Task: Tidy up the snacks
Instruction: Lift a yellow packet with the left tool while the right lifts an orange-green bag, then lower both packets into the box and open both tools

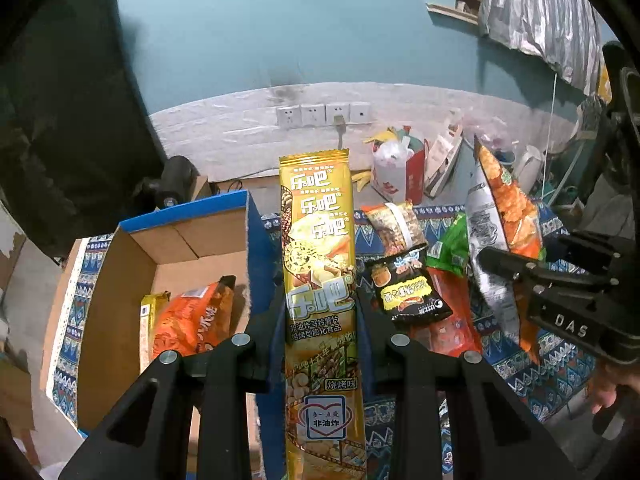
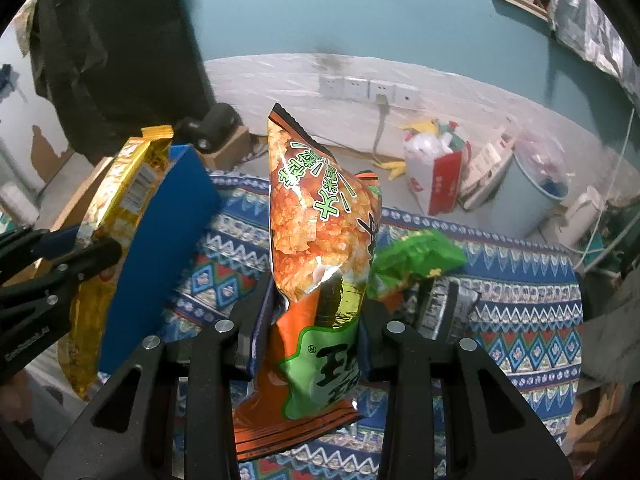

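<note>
Left gripper [image 1: 320, 312] jaws clamping long glossy gold packet [image 1: 318, 264], right gripper [image 2: 316, 320] jaws pinching crinkled orange bag [image 2: 316, 232].

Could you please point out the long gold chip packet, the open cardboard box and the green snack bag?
long gold chip packet [image 1: 320, 280], left wrist view, printed middle.
open cardboard box [image 1: 188, 240], left wrist view, inner flap.
green snack bag [image 2: 416, 256], right wrist view, crumpled top.

Our left gripper [image 1: 320, 308] clamps a tall gold snack pack [image 1: 320, 280] upright beside the open cardboard box [image 1: 132, 264]; our right gripper [image 1: 508, 264] pinches an orange bag [image 1: 504, 200].
</note>
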`<state>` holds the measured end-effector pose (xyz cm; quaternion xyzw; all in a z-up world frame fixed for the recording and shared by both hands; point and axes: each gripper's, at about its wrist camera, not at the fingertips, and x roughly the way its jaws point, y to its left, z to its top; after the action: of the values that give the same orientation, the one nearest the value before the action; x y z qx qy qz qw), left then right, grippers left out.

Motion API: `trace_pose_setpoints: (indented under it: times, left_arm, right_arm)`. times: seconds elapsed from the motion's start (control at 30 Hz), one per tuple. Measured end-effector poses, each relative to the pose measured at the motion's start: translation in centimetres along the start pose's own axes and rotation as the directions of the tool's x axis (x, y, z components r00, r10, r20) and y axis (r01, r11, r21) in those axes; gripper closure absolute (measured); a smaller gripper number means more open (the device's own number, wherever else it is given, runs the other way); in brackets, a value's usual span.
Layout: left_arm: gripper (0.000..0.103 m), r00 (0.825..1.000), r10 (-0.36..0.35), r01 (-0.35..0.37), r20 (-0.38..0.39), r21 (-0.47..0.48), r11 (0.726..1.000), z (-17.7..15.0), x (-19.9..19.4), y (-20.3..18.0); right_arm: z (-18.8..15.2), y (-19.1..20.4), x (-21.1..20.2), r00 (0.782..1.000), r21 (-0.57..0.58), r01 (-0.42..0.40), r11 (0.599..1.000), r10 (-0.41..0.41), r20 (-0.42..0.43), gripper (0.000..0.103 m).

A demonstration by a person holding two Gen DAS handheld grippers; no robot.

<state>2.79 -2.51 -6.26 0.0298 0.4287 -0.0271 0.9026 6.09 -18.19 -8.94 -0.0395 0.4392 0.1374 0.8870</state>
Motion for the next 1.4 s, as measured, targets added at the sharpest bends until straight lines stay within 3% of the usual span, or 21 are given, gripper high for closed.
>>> trace_pose_setpoints:
  times: [0.57,1.07,1.4]
  left_arm:
    - [0.072,0.999,0.022,-0.018,0.034,-0.109,0.994,-0.2,-1.7,5.7]
    - [0.072,0.995,0.099,-0.103,-0.029,-0.227,0.968,-2.6,0.6,13.6]
    - [0.072,0.991,0.107,-0.125,-0.08,-0.289,0.949,-3.5,3.1,17.1]
  right_arm:
    - [2.1,5.3,0.7,0.998,-0.065,-0.064,0.996,0.065,0.008,0.069]
    - [3.8,11.3,2.2,0.993,-0.133,-0.117,0.984,0.117,-0.006,0.069]
    - [4.3,14.4,4.0,0.991,-0.166,-0.131,0.977,0.129,-0.026,0.069]
